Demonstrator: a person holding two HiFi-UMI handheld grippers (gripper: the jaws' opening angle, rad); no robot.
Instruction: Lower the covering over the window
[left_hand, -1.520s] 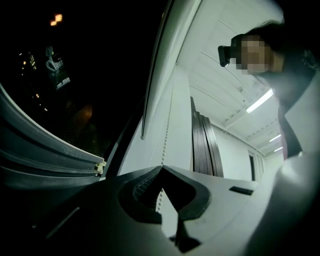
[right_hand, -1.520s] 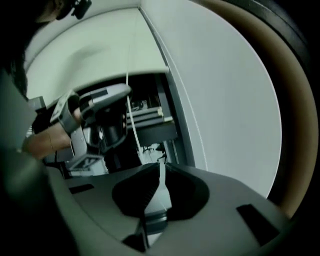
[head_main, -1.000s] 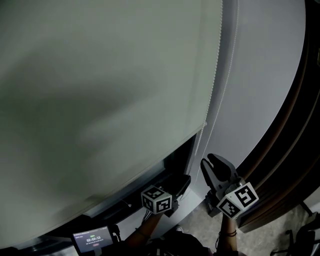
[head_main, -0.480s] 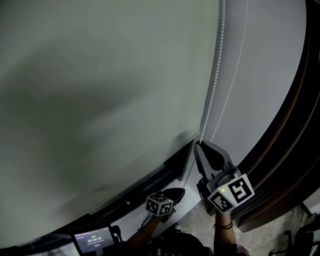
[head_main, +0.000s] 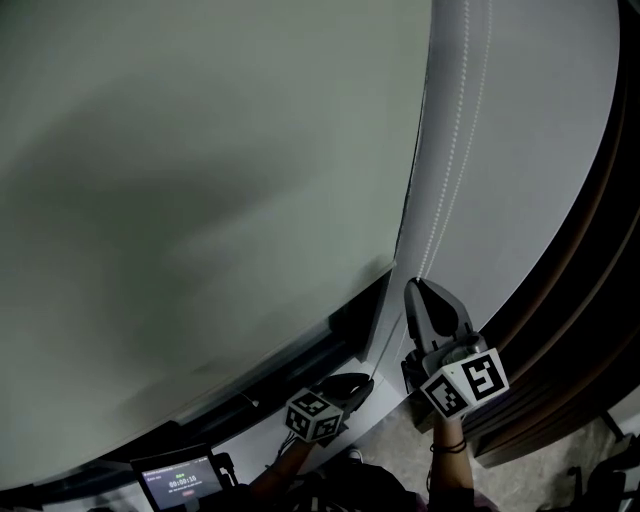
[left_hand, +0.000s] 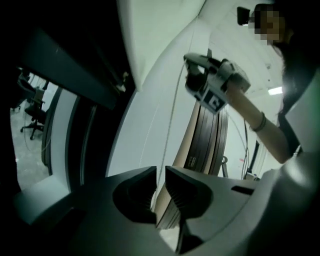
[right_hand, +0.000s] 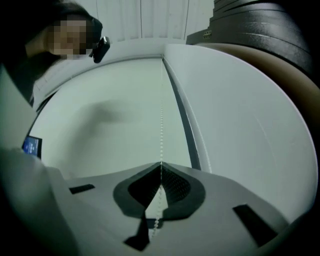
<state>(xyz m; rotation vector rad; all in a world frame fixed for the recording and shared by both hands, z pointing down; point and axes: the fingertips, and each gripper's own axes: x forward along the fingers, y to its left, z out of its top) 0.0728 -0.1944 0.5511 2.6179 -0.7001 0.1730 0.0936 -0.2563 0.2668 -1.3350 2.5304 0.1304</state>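
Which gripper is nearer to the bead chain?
Right. The right gripper has just closed on the bead chain. The left gripper, lower and to the left, has just opened its jaws; the chain seems to pass between them untouched.

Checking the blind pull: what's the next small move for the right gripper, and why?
Probably pull the right gripper straight down: its jaws have just closed on the bead chain, and a dark gap shows below the blind.

My left gripper and right gripper have grey bodies, dark ribbed pads and white cubes with black square markers. A dark band rings my right wrist.
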